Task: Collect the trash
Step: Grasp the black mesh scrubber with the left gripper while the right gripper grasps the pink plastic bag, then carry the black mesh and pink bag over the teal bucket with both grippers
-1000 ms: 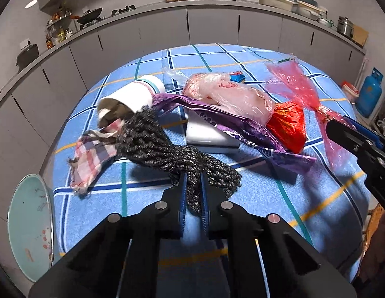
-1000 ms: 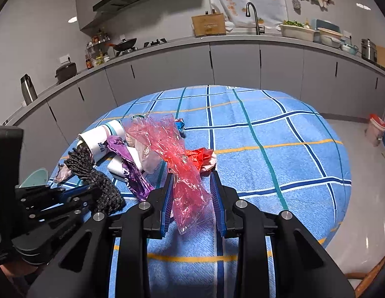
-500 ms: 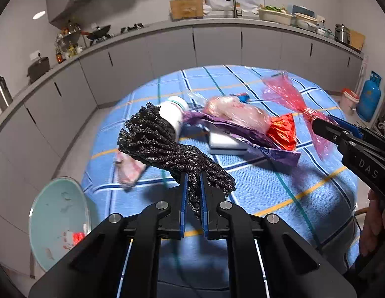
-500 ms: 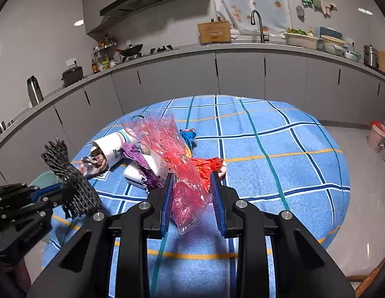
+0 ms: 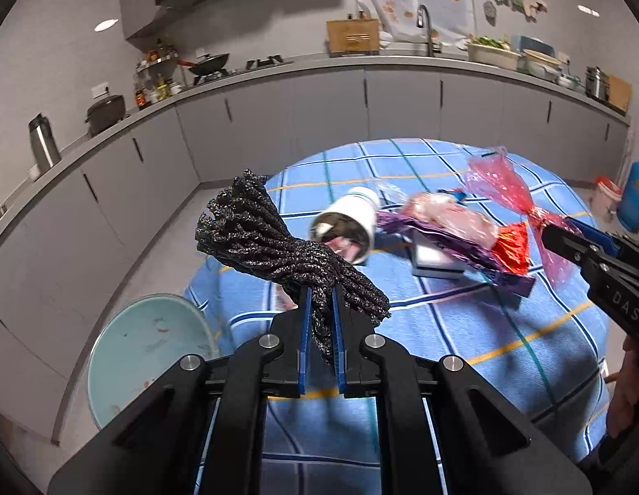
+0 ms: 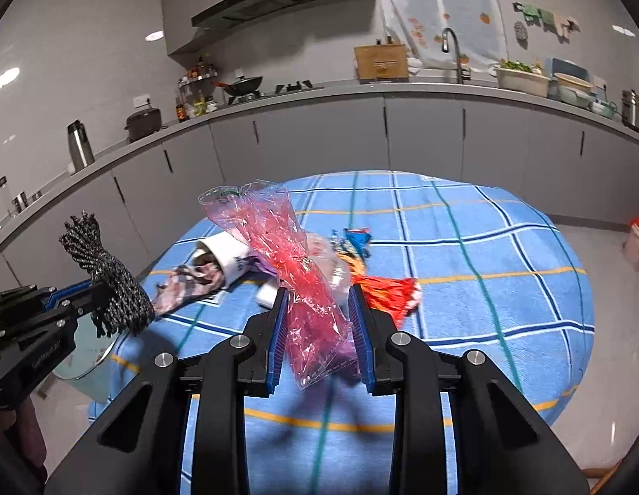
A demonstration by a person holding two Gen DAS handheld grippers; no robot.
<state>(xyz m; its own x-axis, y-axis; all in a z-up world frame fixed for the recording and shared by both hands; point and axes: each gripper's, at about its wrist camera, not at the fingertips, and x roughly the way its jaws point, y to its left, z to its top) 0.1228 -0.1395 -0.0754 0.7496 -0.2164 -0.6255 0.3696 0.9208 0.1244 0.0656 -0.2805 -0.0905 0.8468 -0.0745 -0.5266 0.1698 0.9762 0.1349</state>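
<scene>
My left gripper (image 5: 319, 301) is shut on a black speckled bundle of cord (image 5: 274, 247) and holds it in the air over the table's left edge; it also shows in the right wrist view (image 6: 109, 276). My right gripper (image 6: 317, 301) is shut on a crumpled pink plastic bag (image 6: 294, 272), lifted above the table; the bag shows in the left wrist view (image 5: 505, 189). On the blue checked tablecloth (image 6: 484, 272) lie a white paper cup (image 5: 352, 222) on its side, a purple wrapper (image 5: 443, 247), a red wrapper (image 6: 389, 293) and a plaid cloth (image 6: 183, 288).
A pale green bin (image 5: 146, 350) stands on the floor left of the table. Grey kitchen cabinets (image 5: 319, 103) curve behind the table. A blue gas bottle (image 5: 635, 194) and a small red-lidded pail (image 5: 606, 196) stand at the far right.
My left gripper has lifted the cord bundle off the table and drawn back to the left toward the bin. My right gripper has raised the pink bag. The plaid cloth was uncovered.
</scene>
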